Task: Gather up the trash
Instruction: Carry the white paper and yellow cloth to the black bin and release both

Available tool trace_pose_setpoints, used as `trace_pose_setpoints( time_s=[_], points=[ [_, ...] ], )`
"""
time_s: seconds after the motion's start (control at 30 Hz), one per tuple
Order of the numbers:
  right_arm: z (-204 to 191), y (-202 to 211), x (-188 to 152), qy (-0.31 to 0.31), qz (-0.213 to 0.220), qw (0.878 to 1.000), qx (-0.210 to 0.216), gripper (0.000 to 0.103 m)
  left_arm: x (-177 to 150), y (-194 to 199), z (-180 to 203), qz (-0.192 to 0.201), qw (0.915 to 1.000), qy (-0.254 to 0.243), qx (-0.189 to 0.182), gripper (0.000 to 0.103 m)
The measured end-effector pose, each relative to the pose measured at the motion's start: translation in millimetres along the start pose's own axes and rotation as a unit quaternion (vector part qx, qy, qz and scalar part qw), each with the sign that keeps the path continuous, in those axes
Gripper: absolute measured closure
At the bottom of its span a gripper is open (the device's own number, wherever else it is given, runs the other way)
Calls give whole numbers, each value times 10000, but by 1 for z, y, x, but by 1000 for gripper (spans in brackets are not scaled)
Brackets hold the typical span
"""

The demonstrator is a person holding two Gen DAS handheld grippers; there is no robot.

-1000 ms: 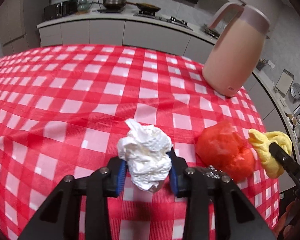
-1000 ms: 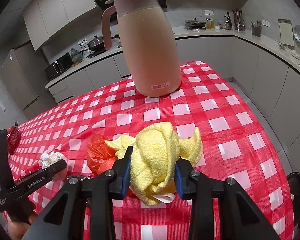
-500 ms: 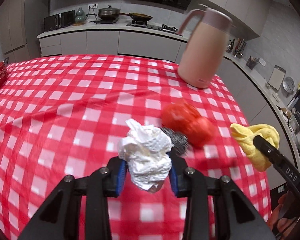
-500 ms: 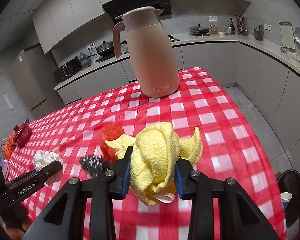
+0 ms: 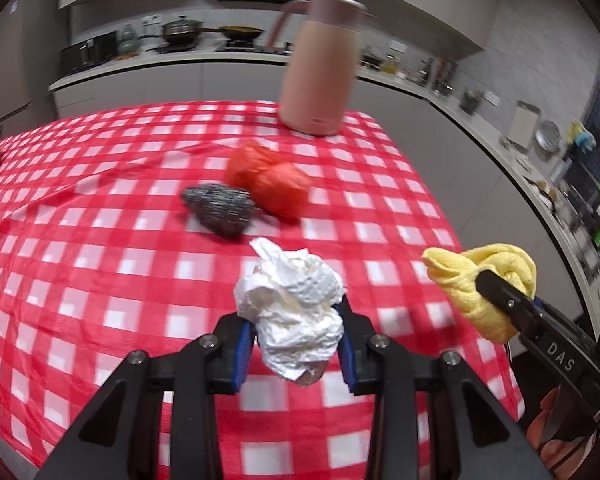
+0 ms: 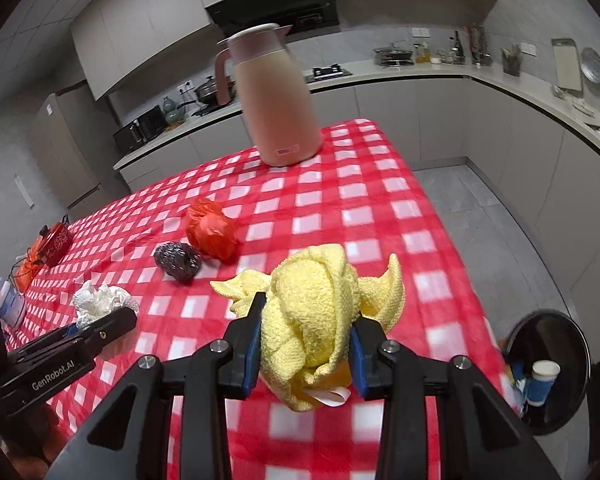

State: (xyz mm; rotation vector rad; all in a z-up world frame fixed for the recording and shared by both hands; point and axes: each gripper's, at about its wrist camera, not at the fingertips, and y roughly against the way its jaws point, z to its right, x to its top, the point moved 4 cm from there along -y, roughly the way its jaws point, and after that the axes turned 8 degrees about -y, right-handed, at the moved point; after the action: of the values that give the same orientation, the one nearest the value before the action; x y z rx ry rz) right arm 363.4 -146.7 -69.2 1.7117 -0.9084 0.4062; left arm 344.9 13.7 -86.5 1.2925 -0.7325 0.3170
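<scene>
Crumpled white tissue (image 5: pixel 296 312) sits clamped in the left gripper (image 5: pixel 294 344) above the red-checked tablecloth (image 5: pixel 100 260); a steel scourer (image 5: pixel 218 210) and red plastic bag (image 5: pixel 272 184) lie touching on the cloth, while the right gripper (image 6: pixel 304 352) clenches a yellow cloth (image 6: pixel 312 316) near a black bin (image 6: pixel 548 364)

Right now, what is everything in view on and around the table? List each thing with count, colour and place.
crumpled tissue: 1, white, held in the left gripper
towel: 1, yellow, held in the right gripper
plastic bag: 1, red-orange, bunched on the table
steel wool scrubber: 1, dark grey, beside the bag
thermos jug: 1, pink, far table edge
tablecloth: 1, red-white check
trash bin: 1, black, on the floor right of the table
left gripper: shut
right gripper: shut
</scene>
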Motion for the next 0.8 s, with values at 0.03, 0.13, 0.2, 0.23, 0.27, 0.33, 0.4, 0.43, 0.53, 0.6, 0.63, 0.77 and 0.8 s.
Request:
trace_pose_setpoints(
  time_s=[0.03,0.13,0.2,0.23,0.27,0.33,0.4,0.43,0.53,0.6,0.63,0.77,0.8],
  points=[
    [5,4,-2,-49,34,10000,-48,65,-1,-1,6,-12,9999,-64,-95,66],
    [20,16,-8,-205,26,9995,-233,65,-1,-4,21,3,9994,-195,-280,66],
    [29,22,-12,-267,-4,9992,-306,65,-3,-3,33,33,9989,-298,-367,66],
    [33,24,-14,-290,3,9990,-349,65,-4,-3,40,41,9985,-362,-410,66],
    [39,28,-17,-353,6,9986,-388,65,-7,-3,46,34,9983,-393,-441,66],
    [53,36,-24,-529,-32,9978,-402,65,-10,-4,60,-26,9975,-462,-538,66],
    [67,44,-28,-600,-33,9972,-434,65,-12,-4,80,-61,9964,-568,-625,66],
    [72,48,-29,-630,-9,9970,-449,65,-13,-3,90,-55,9959,-625,-651,66],
    [102,63,-27,-768,107,9957,-501,65,-11,-4,126,-35,9940,-792,-760,66],
    [124,72,-26,-813,146,9950,-560,65,-11,-6,156,-39,9925,-873,-856,65],
    [142,78,-25,-849,158,9944,-604,65,-12,-8,166,-38,9921,-891,-886,65],
    [214,95,-22,-1003,132,9918,-781,65,-16,-26,236,-172,9896,-922,-1090,66],
    [237,99,-20,-1077,106,9906,-834,65,-19,-34,260,-266,9885,-905,-1184,65]
  ],
)
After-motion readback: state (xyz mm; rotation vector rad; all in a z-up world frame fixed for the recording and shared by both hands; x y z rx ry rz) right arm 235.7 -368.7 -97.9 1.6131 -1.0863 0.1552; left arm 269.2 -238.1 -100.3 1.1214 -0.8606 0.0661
